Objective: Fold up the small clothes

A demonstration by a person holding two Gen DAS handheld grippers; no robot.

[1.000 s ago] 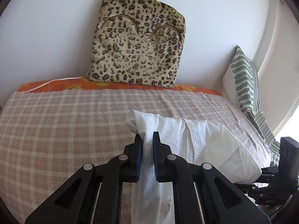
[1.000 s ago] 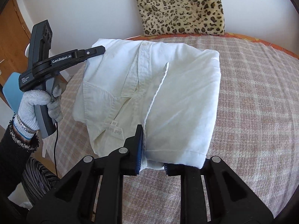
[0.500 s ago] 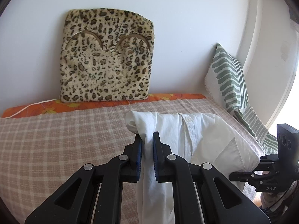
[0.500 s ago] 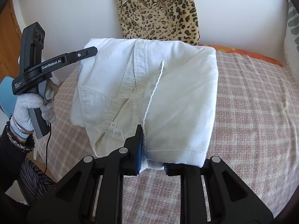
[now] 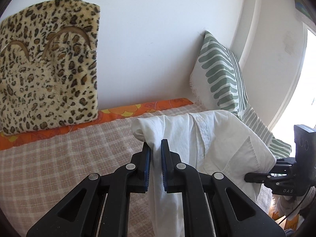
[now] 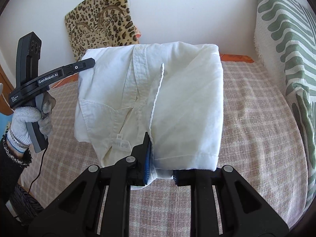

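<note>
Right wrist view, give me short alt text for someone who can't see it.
A folded white shirt hangs above a checked bedspread, pinched at its near edge by the right claw and at its far left corner by the left claw, held in a gloved hand. A leopard-print cushion leans on the wall behind.

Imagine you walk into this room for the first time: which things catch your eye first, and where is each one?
First, the folded white shirt, held up over the checked bedspread, pinched at two edges by the left tool and the right tool. Next, the leopard-print cushion leaning against the white wall at the back. Then the green-striped pillow propped in the corner by the window.
</note>
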